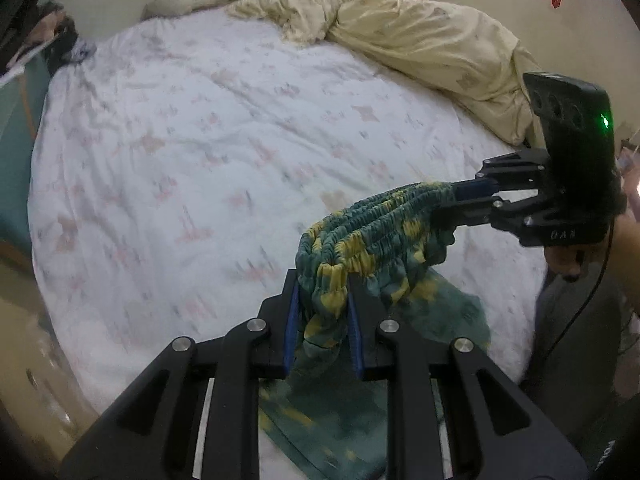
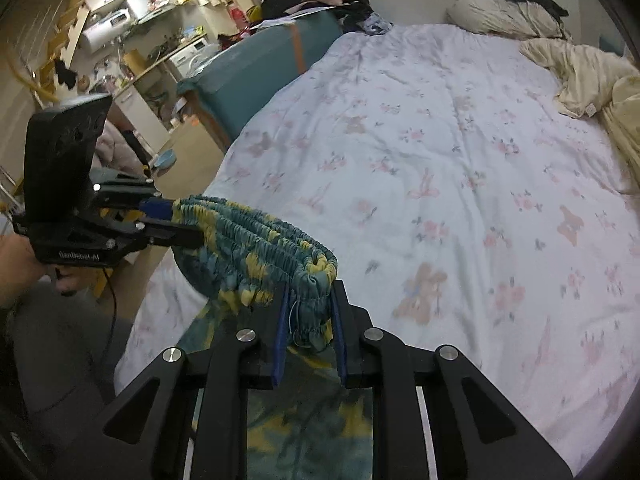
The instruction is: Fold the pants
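Green-yellow pants [image 1: 372, 240] hang in the air over the near edge of the bed [image 1: 200, 140], waistband stretched between both claws, legs drooping below. Left gripper [image 1: 322, 308] jaws narrow, clamped on one waistband end; right gripper [image 2: 308, 320] likewise pinching the other end. Floral sheet beyond lies wide and bare; crumpled cream duvet [image 1: 420, 36] bunched at the far side. Only the right wrist view shows a teal sofa [image 2: 256, 80] and cluttered shelves [image 2: 132, 20].

"GenRobot.AI" in pale print on the left tool [image 2: 168, 220] body, right tool's lettering illegible
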